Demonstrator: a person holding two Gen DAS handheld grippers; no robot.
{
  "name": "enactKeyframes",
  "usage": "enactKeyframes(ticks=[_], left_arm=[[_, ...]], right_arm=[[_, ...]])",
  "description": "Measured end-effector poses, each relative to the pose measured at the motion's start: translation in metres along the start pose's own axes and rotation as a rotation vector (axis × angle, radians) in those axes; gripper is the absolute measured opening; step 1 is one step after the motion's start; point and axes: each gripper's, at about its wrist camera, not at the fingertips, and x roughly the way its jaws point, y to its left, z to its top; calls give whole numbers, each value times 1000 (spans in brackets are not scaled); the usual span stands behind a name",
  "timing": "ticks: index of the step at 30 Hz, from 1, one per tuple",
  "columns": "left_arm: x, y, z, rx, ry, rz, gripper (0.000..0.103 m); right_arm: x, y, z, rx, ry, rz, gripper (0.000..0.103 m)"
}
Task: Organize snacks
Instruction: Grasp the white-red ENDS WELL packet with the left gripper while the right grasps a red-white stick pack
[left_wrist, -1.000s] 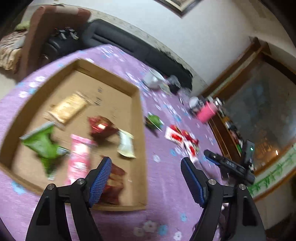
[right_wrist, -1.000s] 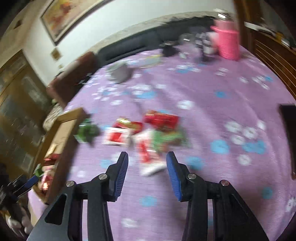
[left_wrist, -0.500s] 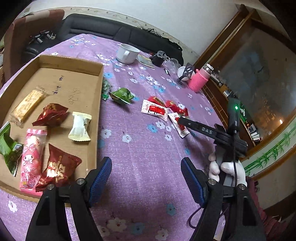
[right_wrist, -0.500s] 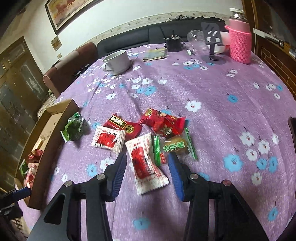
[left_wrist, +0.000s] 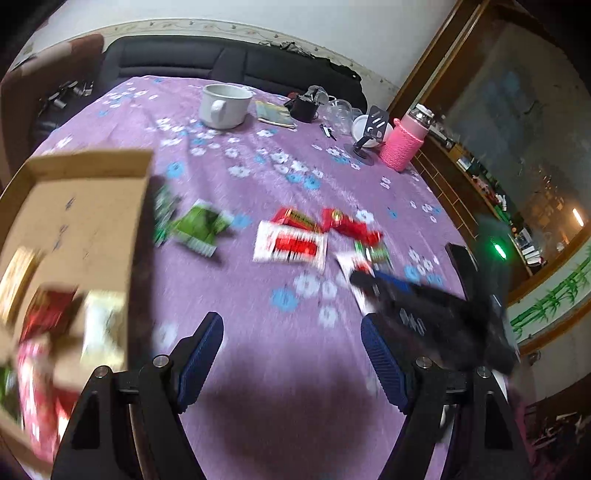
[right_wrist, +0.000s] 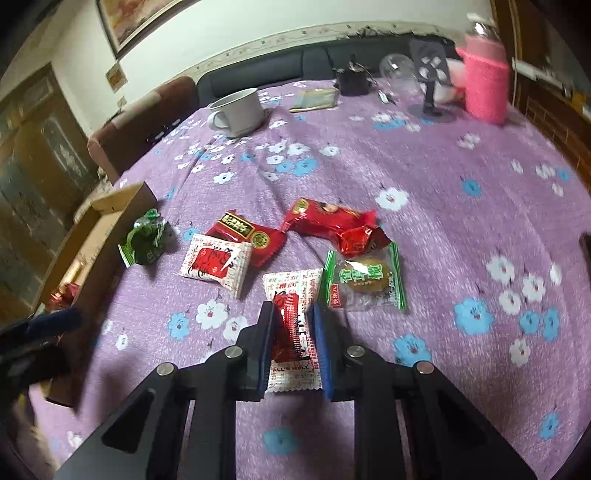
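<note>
Snack packets lie on a purple flowered tablecloth. My right gripper is closed around a white-and-red packet that still lies on the cloth. Beside it lie a green-edged cake packet, a red packet, a dark red packet, another white-and-red packet and a green packet. My left gripper is open and empty above the cloth. The cardboard box at its left holds several snacks. The right gripper shows in the left wrist view.
A white mug, a pink bottle, a phone stand, a glass and a booklet stand at the far side of the table. A dark sofa runs behind it.
My right gripper has dropped onto the white-and-red packet and its jaws have narrowed around it. My left gripper has swung right, away from the box, staying open.
</note>
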Motion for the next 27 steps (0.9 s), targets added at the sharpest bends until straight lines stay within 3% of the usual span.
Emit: enactKeyframes(ticks=[5,8,11,14,18,21,27], left_arm=[[52,-11,48,50,22,54,80],[85,-22,69,143,38,132,80],[106,-26,74,198,92,142,80],[122,-27,62,246,190,144,79],[105,-38,38,347,232,133,69],[88,-40,17,383,273,93,70],[59,-46,-20,520,206,151,73]], right_arm=[[0,-16,0,77,7,85,20],[1,-14,0,63,1,82,20],[0,-13,0,58,1,80,20],[0,-15,1,69,5,89,20],[-1,-19,2,90,12,98,20],[-1,-22,2,103,16,105,20],[0,-20,2,93,13,93,20]])
